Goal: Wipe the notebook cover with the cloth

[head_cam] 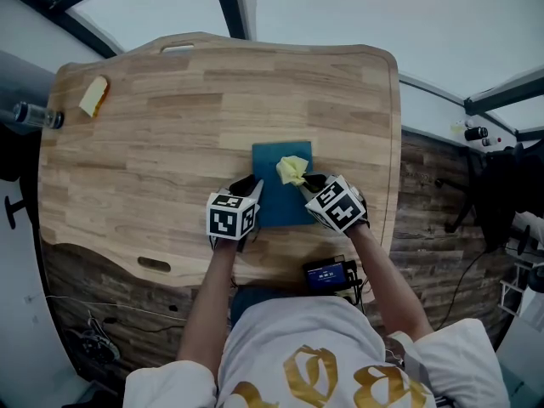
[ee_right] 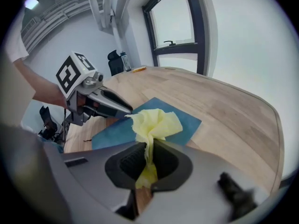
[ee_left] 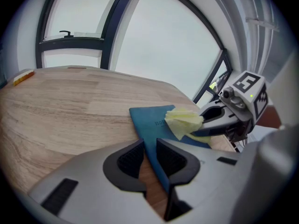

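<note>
The right gripper (ee_right: 148, 146) has its jaws clamped on the yellow cloth (head_cam: 291, 170), which sits on the blue notebook (head_cam: 280, 206). The left gripper (ee_left: 148, 144) has its jaws pinched on the notebook's 9 o'clock edge. The long axis runs 12-to-6, so I'd wipe that way.

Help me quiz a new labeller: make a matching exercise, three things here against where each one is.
Things:
1. crumpled yellow cloth
2. flat blue notebook
3. small yellow block

Places:
A. far left corner of the wooden table
B. clamped in the right gripper
C. edge clamped in the left gripper

Pairs: 1-B, 2-C, 3-A.
</note>
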